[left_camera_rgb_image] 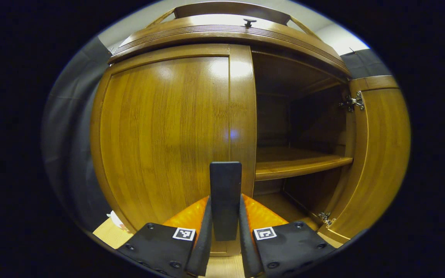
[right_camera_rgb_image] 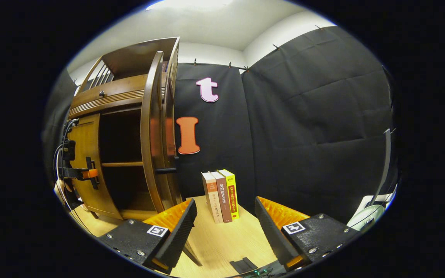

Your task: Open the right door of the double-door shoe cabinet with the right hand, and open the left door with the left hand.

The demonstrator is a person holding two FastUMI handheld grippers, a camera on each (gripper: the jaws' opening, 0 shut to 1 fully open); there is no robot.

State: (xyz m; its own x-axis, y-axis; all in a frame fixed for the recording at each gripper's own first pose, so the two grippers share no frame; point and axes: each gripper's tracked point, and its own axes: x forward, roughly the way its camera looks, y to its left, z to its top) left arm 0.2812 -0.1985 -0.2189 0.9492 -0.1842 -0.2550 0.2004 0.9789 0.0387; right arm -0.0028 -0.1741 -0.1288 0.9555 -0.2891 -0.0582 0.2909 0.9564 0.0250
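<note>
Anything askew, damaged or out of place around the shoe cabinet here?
Nothing stands out. The right door hangs open on its hinges, the left door is shut with the left gripper clamped on its handle, and three books stand upright.

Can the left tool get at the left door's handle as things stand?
Probably yes: the left tool already has its fingers either side of the left door's dark handle, nothing between.

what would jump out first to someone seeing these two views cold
In the left gripper view, the left gripper is clamped on the black handle of the closed left door, beside the right door swung wide on a bare shelf. In the right gripper view, three books stand on the table beyond the open right gripper.
</note>
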